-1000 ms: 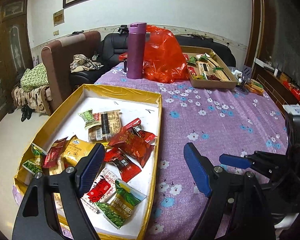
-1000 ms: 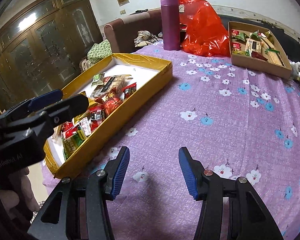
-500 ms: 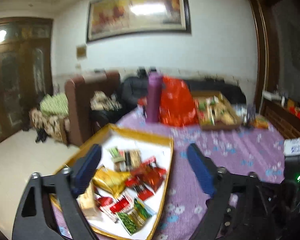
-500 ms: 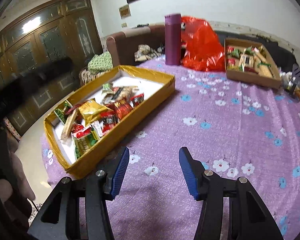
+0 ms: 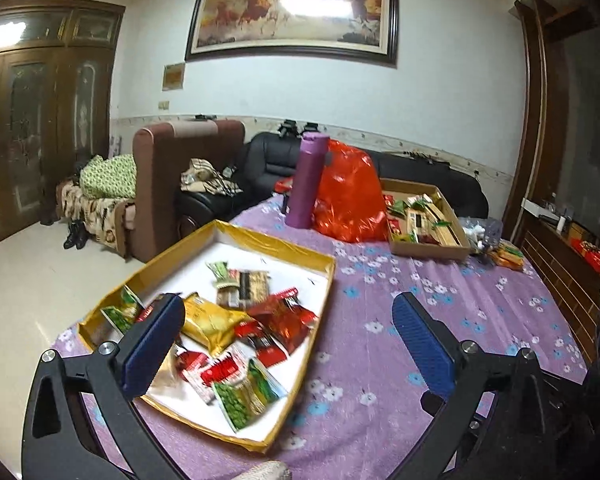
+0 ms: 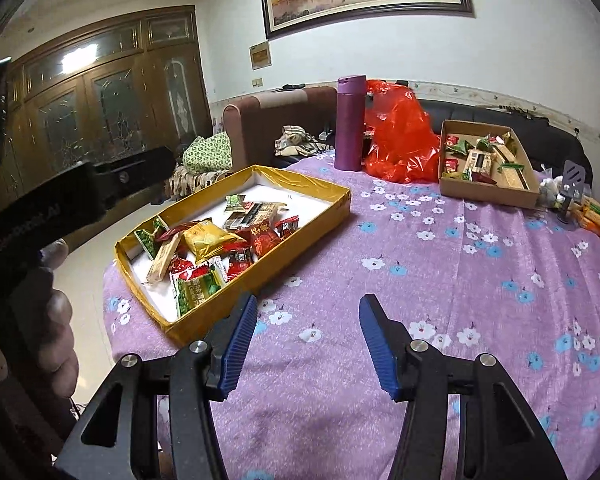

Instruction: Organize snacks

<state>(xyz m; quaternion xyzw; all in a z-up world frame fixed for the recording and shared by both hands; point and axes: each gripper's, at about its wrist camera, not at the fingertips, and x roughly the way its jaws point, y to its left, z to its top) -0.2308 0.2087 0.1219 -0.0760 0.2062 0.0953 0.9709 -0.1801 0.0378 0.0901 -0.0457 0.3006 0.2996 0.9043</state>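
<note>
A gold-rimmed tray (image 5: 276, 242) with a white floor holds several snack packets, among them a gold packet (image 5: 212, 320), a red one (image 5: 284, 316) and a green pea packet (image 5: 240, 396). My left gripper (image 5: 288, 304) hovers above the tray's near end with its jaws opening and nothing between them. My right gripper (image 6: 308, 302) stands open and empty over the purple flowered cloth (image 6: 420, 280), just right of the tray's (image 6: 280, 256) near corner. A brown cardboard box (image 6: 488, 192) with more snacks sits at the far right.
A purple bottle (image 6: 350, 124) and a red plastic bag (image 6: 400, 136) stand at the table's far side. Loose packets (image 6: 596, 216) and a small black stand (image 6: 572, 184) lie near the right edge. A hand (image 6: 56, 308) holds a black handle at left. Sofas stand behind the table.
Both grippers have pulled back and risen from the table, so more of the room shows. The left jaws have spread wider. The right jaws look the same.
</note>
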